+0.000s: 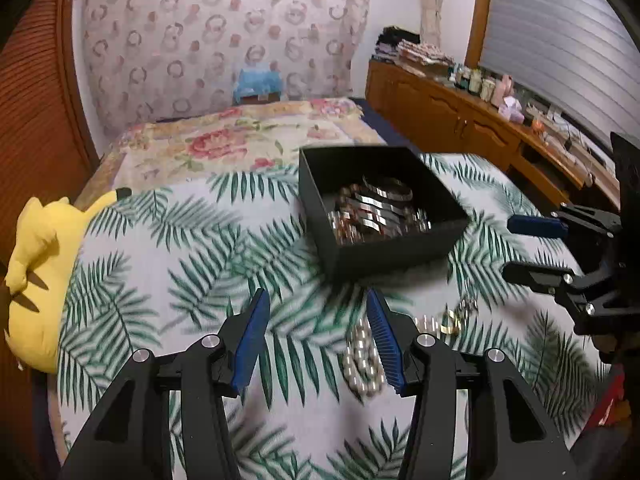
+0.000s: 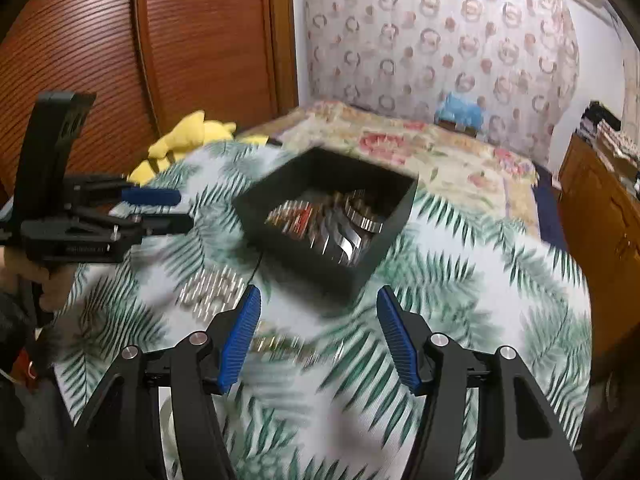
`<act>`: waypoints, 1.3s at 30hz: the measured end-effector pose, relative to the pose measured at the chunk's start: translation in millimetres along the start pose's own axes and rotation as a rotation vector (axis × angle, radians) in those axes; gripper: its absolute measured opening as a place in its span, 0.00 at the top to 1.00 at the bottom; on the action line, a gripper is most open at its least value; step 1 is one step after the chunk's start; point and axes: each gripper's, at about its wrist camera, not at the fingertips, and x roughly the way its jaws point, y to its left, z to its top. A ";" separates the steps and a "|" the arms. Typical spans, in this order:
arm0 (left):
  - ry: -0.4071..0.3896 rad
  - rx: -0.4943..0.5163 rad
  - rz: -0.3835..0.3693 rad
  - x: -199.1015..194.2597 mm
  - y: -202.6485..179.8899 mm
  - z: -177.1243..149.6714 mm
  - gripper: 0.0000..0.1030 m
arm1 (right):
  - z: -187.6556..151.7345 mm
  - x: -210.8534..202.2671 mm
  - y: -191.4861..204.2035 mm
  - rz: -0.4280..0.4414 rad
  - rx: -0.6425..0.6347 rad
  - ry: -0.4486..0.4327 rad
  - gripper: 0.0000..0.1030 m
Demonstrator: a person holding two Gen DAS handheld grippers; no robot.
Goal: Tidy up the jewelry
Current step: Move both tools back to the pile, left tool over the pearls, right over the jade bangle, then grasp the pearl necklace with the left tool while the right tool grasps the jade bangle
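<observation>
The left gripper (image 1: pixel 318 340) hangs over a bed (image 1: pixel 168 248) covered in a palm-leaf sheet, its blue-padded fingers (image 1: pixel 250 344) spread with nothing between them. A beaded bracelet (image 1: pixel 362 364) lies on the sheet just inside the right-hand finger, partly hidden behind it. A little further right lies a small cluster of gold pieces (image 1: pixel 450 320), loose on the sheet and close to the bracelet.

Beyond both sits an open black box (image 1: pixel 384 248), holding a row of silver bangles (image 1: pixel 380 208) and some beaded pieces packed together. The right gripper (image 1: pixel 520 248) reaches in from the right edge of the left wrist view, near the box's right side, its fingers apart and empty.

From the right wrist view, that gripper's blue fingers (image 2: pixel 240 340) stand wide over the sheet, with blurred gold pieces lying on the fabric beneath them. The box is just ahead. The bracelet shows as a blurred patch to the left of the box.

A yellow plush toy (image 1: pixel 36 280) rests at the bed's left edge, and a floral blanket (image 1: pixel 240 140) covers the far half. A wooden dresser (image 1: pixel 460 120) crowded with small bottles stands along the right wall.
</observation>
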 end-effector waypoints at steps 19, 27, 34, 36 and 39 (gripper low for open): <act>0.083 0.047 -0.057 11.3 -25.0 -43.7 0.66 | -60.2 13.3 44.9 0.050 -0.061 0.178 0.60; 0.083 0.097 -0.025 15.7 -33.7 -40.9 0.71 | -55.5 17.1 28.7 -0.027 -0.053 0.169 0.76; 0.098 0.120 -0.039 23.0 -40.7 -38.0 0.81 | -54.8 18.2 24.2 -0.024 -0.050 0.151 0.76; 0.101 0.125 -0.039 25.6 -41.6 -38.3 0.82 | -54.9 18.1 24.1 -0.023 -0.048 0.149 0.76; 0.107 0.128 -0.031 27.4 -41.9 -36.3 0.80 | -55.1 17.9 23.9 -0.023 -0.048 0.148 0.76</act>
